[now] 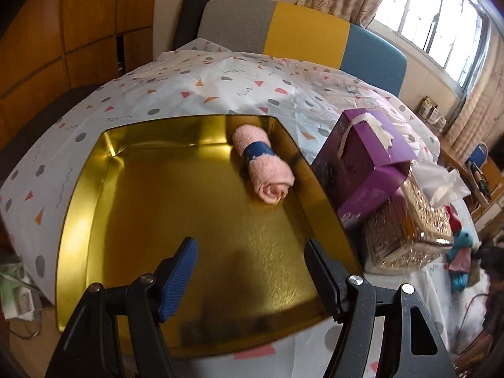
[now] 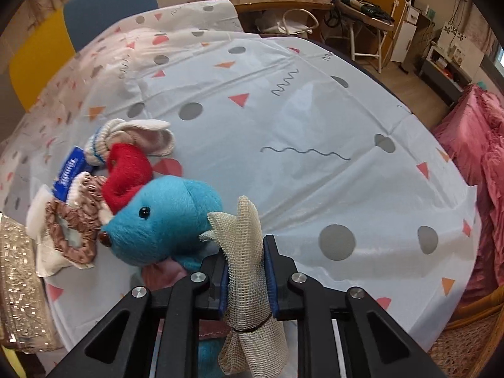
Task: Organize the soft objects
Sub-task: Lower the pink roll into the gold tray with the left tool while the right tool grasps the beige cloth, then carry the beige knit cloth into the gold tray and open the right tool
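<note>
Gold tray (image 1: 78, 201) holds one pink towel roll (image 1: 263, 165); left claw (image 1: 252, 271) spread, right claw (image 2: 245, 275) pinching one mesh bundle (image 2: 249, 252)

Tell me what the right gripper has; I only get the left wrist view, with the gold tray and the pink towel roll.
Observer: The right gripper is shut on a rolled beige mesh cloth tied with a dark band.
Operator: Report what lies beside it.
Observer: A blue plush toy with a red hat lies on the tablecloth, just left of the jaws in that view.
Operator: Say what else sits past the toy.
Observer: A brown scrunchie and a bundle of white socks lie behind it; your view shows neither clearly.
</note>
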Tool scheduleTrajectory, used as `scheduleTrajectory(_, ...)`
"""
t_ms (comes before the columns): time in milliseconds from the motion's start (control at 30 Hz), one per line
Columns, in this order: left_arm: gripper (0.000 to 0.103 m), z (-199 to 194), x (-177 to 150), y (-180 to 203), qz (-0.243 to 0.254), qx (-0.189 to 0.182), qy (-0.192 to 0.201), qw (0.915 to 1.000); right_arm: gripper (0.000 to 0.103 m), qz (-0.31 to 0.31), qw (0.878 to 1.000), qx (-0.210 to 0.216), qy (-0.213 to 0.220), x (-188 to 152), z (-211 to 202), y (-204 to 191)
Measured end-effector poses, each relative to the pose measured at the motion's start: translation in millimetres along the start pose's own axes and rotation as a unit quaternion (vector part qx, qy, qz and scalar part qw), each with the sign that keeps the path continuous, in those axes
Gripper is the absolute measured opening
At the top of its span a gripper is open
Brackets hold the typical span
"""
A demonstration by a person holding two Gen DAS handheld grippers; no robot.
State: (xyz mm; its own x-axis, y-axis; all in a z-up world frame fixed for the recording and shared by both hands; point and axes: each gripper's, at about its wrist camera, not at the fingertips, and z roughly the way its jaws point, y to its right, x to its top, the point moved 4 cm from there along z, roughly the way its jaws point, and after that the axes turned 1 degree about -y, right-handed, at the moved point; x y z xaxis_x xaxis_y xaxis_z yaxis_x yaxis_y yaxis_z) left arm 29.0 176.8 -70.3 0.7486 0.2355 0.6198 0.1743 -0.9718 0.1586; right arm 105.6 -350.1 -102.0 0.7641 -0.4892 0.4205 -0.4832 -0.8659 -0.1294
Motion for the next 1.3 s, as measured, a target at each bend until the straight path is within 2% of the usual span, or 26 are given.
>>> scheduleTrajectory(133,0.071,-5,-8,-7,-0.009,0.026,-0.002,0.9996,0.018,-0.041,0.999,0.021,0.019,-2,-12,-17)
scheduleTrajectory(300,0.071,-16,-10,-17,-0.019,0.041,0.010,0.9989,0.017,-0.092,0.996,-0.015,-0.013,-7,8,-27)
scheduleTrajectory(433,0.071,-26,-10,-23,-0.027,0.039,0.020,0.9987,0.017,-0.078,0.997,0.000,0.029,-1,-9,-23)
scheduleTrajectory(567,0.071,-29,-10,-26,-0.029,0.041,0.024,0.9984,0.017,-0.043,0.993,0.006,0.113,12,-40,-10)
scheduleTrajectory(633,0.071,-30,-10,-27,-0.031,0.038,0.024,0.9985,0.017,-0.035,0.993,0.011,0.116,13,-45,-7)
scheduleTrajectory(700,0.071,-32,-11,-26,-0.027,0.040,0.027,0.9985,0.017,-0.038,0.989,0.023,0.138,13,-57,-11)
scheduleTrajectory(800,0.071,-32,-12,-26,-0.026,0.039,0.027,0.9985,0.017,-0.041,0.985,0.056,0.156,13,-76,-25)
scheduleTrajectory(900,0.071,-31,-13,-26,-0.027,0.038,0.025,0.9986,0.017,-0.074,0.980,0.078,0.167,7,-92,-52)
scheduleTrajectory(1033,0.071,-29,-15,-29,-0.033,0.037,0.021,0.9985,0.017,-0.110,0.969,0.147,0.164,-11,-115,-99)
scheduleTrajectory(1100,0.071,-28,-15,-30,-0.035,0.038,0.021,0.9984,0.017,-0.134,0.960,0.191,0.158,-22,-129,-127)
scheduleTrajectory(1167,0.071,-28,-15,-33,-0.040,0.039,0.024,0.9982,0.017,-0.170,0.943,0.245,0.147,-37,-147,-161)
scheduleTrajectory(1300,0.071,-30,-15,-42,-0.051,0.044,0.029,0.9973,0.017,-0.235,0.909,0.324,0.116,-73,-176,-228)
